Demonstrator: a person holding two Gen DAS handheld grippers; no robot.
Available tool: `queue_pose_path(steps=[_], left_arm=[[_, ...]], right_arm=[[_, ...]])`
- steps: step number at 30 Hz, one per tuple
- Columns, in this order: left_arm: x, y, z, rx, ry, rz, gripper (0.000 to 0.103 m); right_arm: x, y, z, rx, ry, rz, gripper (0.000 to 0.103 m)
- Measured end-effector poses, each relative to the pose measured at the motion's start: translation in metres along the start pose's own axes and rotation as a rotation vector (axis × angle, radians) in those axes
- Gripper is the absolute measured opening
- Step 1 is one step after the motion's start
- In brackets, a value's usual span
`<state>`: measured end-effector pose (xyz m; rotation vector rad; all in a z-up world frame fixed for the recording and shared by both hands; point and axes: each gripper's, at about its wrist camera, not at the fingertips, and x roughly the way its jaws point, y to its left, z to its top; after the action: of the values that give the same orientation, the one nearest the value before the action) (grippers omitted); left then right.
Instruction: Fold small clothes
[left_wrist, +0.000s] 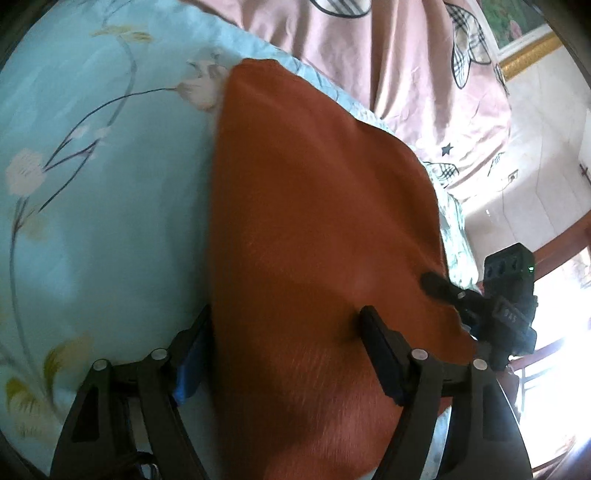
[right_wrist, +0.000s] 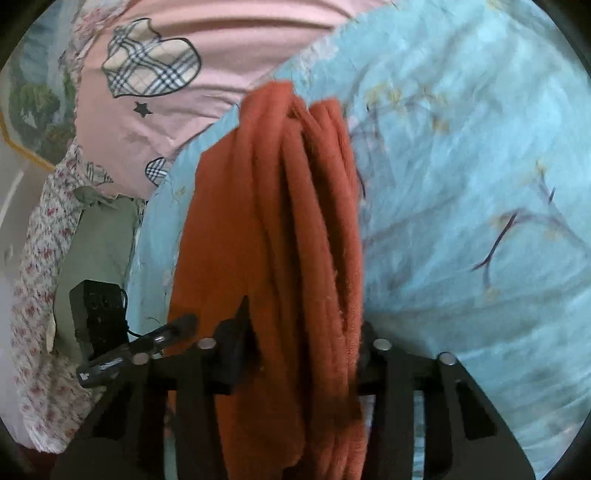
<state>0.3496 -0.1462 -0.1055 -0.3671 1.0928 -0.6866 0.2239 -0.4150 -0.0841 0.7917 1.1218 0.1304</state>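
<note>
The rust-orange cloth (left_wrist: 317, 229) is held up over the blue floral bedsheet (left_wrist: 103, 155), pinched at one edge by the left tongs (left_wrist: 286, 332) and bunched in the clamped right tongs (right_wrist: 303, 332).

A bed covered by a light-blue floral sheet (left_wrist: 110, 184) carries a rust-orange fleece garment (left_wrist: 314, 221) and a pink plaid-patterned quilt (left_wrist: 388, 55).

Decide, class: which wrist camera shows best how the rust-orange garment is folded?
The right wrist view. There the rust-orange garment shows several stacked fold ridges running away between the right tool fingers, over the blue floral sheet. The left wrist view shows only one smooth, blurred face of it, spanning the left tool.
</note>
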Motion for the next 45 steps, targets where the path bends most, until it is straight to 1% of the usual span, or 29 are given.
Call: queue_pose_path(steps=[1,2,3,4,5,6,10,12,16,18,19,21,22,23,25,26,27,29,32,34,36,37,38,40,42,43,45], left_arm=[[0.006,-0.002,0.002,0.011,0.007,0.013,0.056],[0.006,-0.002,0.003,0.010,0.009,0.017,0.046],[0.005,-0.002,0.004,0.007,0.004,0.015,0.033],[-0.003,-0.003,0.004,0.006,-0.012,0.002,0.026],[-0.011,-0.002,0.002,0.007,-0.024,-0.008,0.023],[-0.020,-0.003,0.000,0.008,-0.037,-0.013,0.022],[-0.077,-0.006,-0.022,0.033,-0.118,0.047,0.021],[-0.115,0.000,-0.039,0.038,-0.157,0.088,0.021],[-0.170,0.014,-0.059,0.058,-0.206,0.170,0.021],[-0.196,0.026,-0.069,0.064,-0.220,0.206,0.021],[-0.206,0.034,-0.074,0.061,-0.228,0.223,0.021],[-0.219,0.050,-0.084,0.043,-0.230,0.239,0.022],[-0.219,0.060,-0.089,0.025,-0.219,0.249,0.022],[-0.214,0.071,-0.092,0.001,-0.204,0.258,0.023],[-0.206,0.090,-0.101,-0.032,-0.182,0.290,0.027],[-0.203,0.098,-0.105,-0.048,-0.175,0.301,0.031],[-0.203,0.105,-0.110,-0.063,-0.176,0.297,0.034],[-0.208,0.107,-0.113,-0.087,-0.191,0.284,0.038],[-0.223,0.105,-0.115,-0.081,-0.219,0.313,0.039],[-0.239,0.104,-0.117,-0.081,-0.262,0.335,0.039],[-0.250,0.102,-0.118,-0.083,-0.292,0.336,0.037],[-0.259,0.100,-0.118,-0.083,-0.308,0.328,0.037],[-0.263,0.098,-0.119,-0.080,-0.314,0.324,0.036],[-0.266,0.089,-0.118,-0.059,-0.325,0.307,0.036],[-0.267,0.080,-0.119,-0.034,-0.323,0.282,0.036],[-0.264,0.075,-0.119,-0.025,-0.319,0.270,0.036],[-0.261,0.071,-0.122,-0.008,-0.298,0.253,0.036]], right_arm=[[-0.001,0.006,-0.002,-0.023,-0.008,-0.016,0.035],[-0.004,0.014,-0.005,-0.041,-0.022,-0.028,0.031],[-0.007,0.019,-0.007,-0.047,-0.031,-0.027,0.030],[-0.011,0.028,-0.010,-0.061,-0.047,-0.013,0.029],[-0.014,0.034,-0.013,-0.071,-0.055,0.005,0.028],[-0.014,0.044,-0.019,-0.079,-0.057,0.034,0.028],[0.005,0.086,-0.051,-0.145,-0.039,0.099,0.027],[0.020,0.105,-0.066,-0.158,-0.022,0.158,0.027],[0.048,0.137,-0.086,-0.167,-0.001,0.248,0.027],[0.061,0.149,-0.094,-0.169,0.016,0.269,0.027],[0.067,0.153,-0.098,-0.175,0.023,0.264,0.027],[0.075,0.156,-0.105,-0.177,0.042,0.241,0.027],[0.082,0.156,-0.109,-0.176,0.057,0.201,0.027],[0.085,0.155,-0.110,-0.176,0.060,0.178,0.029],[0.088,0.151,-0.112,-0.152,0.073,0.157,0.035],[0.085,0.150,-0.111,-0.148,0.074,0.140,0.040],[0.082,0.151,-0.112,-0.151,0.070,0.119,0.047],[0.068,0.152,-0.111,-0.170,0.037,0.060,0.052],[0.036,0.157,-0.105,-0.182,-0.058,0.027,0.053],[0.023,0.160,-0.100,-0.190,-0.100,0.046,0.053],[0.026,0.168,-0.093,-0.201,-0.092,0.086,0.052],[0.031,0.172,-0.091,-0.209,-0.080,0.092,0.051],[0.035,0.174,-0.090,-0.218,-0.068,0.090,0.047],[0.055,0.182,-0.084,-0.226,-0.034,0.083,0.045],[0.075,0.180,-0.077,-0.201,-0.003,0.060,0.045],[0.081,0.179,-0.074,-0.185,-0.001,0.053,0.045],[0.089,0.173,-0.067,-0.144,0.000,0.074,0.045]])
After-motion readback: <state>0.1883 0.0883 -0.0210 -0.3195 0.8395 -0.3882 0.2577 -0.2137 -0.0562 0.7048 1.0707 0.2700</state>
